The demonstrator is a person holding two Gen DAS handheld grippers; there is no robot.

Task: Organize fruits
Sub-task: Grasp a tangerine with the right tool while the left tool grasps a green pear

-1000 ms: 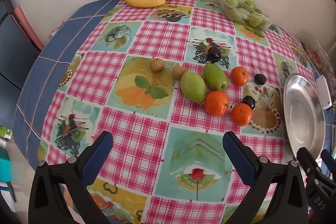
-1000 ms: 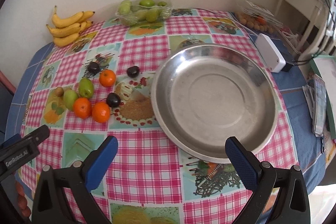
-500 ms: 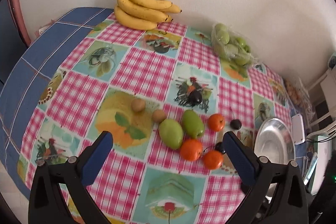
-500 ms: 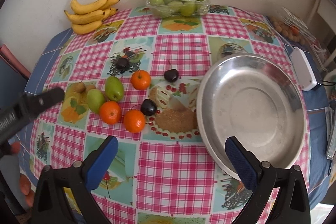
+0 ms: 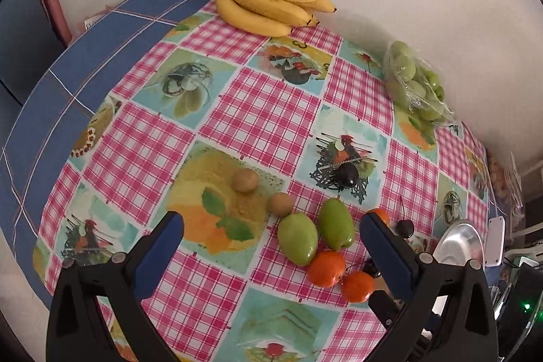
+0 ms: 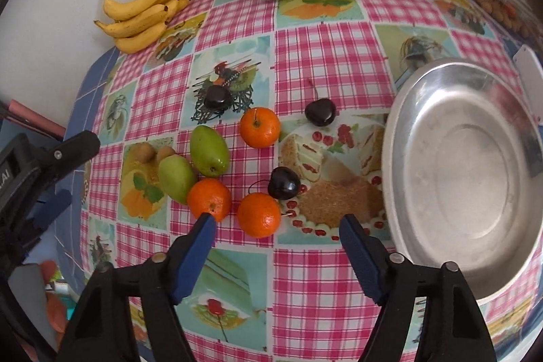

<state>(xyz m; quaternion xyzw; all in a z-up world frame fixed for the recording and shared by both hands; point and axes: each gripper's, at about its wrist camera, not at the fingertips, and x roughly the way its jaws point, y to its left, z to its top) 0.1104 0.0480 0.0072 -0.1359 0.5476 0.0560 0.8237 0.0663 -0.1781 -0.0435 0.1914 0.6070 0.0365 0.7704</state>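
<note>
Both the left gripper (image 5: 271, 236) and the right gripper (image 6: 276, 231) hang above the fruits, jaws apart, holding nothing; the nearest orange (image 6: 259, 214) lies between the right fingers.

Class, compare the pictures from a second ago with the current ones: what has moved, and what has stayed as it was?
Both grippers moved and neither took hold of anything. The right gripper swung left from the metal bowl toward the loose fruit, now open before an orange. The left gripper advanced toward the green mangoes, still open. The fruit, bananas and bowl stayed put.
</note>
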